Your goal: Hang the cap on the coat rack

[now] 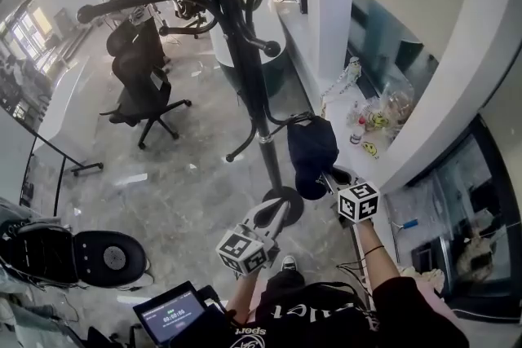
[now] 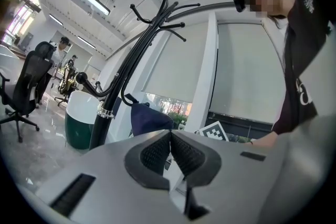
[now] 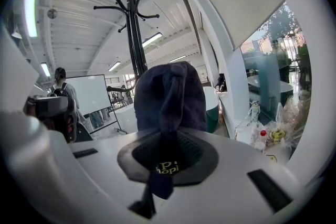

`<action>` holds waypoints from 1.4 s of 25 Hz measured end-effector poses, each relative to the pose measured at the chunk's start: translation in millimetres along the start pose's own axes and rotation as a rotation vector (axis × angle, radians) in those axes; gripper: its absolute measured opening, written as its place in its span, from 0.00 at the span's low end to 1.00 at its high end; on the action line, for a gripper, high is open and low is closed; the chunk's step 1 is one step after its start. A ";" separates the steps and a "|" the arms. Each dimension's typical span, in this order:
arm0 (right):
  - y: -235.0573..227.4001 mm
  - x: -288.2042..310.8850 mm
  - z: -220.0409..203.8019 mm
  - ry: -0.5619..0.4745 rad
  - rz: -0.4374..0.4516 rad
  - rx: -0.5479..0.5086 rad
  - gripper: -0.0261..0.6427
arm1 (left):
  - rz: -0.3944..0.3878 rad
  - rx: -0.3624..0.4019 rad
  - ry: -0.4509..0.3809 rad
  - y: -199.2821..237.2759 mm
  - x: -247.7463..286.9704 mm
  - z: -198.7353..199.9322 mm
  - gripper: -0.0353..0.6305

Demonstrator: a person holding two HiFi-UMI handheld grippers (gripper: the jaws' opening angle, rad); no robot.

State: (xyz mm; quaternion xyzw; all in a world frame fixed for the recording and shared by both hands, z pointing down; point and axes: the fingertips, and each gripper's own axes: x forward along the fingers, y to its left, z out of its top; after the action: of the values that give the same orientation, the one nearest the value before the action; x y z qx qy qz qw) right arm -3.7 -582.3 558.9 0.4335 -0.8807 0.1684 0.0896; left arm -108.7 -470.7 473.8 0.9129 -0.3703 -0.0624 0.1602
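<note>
The left gripper [image 2: 170, 150] had its jaws pressed together on nothing. The right gripper [image 3: 167, 153] pinched the back strap of the dark navy fabric cap [image 3: 169, 97]. The cap hung just beside the tall black metal coat rack [image 1: 236, 45], perhaps touching a low hook [image 1: 287, 121].

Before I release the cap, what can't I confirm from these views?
- Head view: the cap covers the lower hook tip of the coat rack; hooked or not is unclear.
- Right gripper view: the cap, clamped in the right claw, blocks that hook.
- Left gripper view: the shut left claw cuts off the cap's lower half.
</note>
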 end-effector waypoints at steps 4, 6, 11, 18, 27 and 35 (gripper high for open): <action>7.8 9.7 -17.1 0.038 0.021 0.009 0.11 | 0.005 -0.003 0.004 3.4 -0.3 -4.1 0.06; 17.1 15.3 -21.9 0.055 0.042 0.001 0.11 | 0.007 -0.003 0.004 4.1 -0.7 -4.4 0.06; 42.6 34.8 -31.7 0.084 0.099 -0.009 0.11 | 0.014 -0.007 0.000 6.8 -1.3 -6.2 0.06; 49.4 39.3 -40.4 0.073 0.057 0.028 0.11 | 0.039 -0.002 0.004 6.8 -9.2 -6.1 0.06; 44.2 23.1 -52.7 0.108 0.011 0.031 0.33 | 0.040 -0.003 0.014 1.7 -8.7 -7.2 0.06; 71.2 -18.0 -44.6 0.062 0.101 0.021 0.33 | 0.023 0.010 0.019 -25.0 -8.9 -13.1 0.06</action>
State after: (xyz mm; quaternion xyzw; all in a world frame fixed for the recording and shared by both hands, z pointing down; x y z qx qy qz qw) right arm -48.7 -511.9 579.1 0.3840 -0.8965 0.1951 0.1036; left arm -95.6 -444.4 477.6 0.9099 -0.3794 -0.0499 0.1600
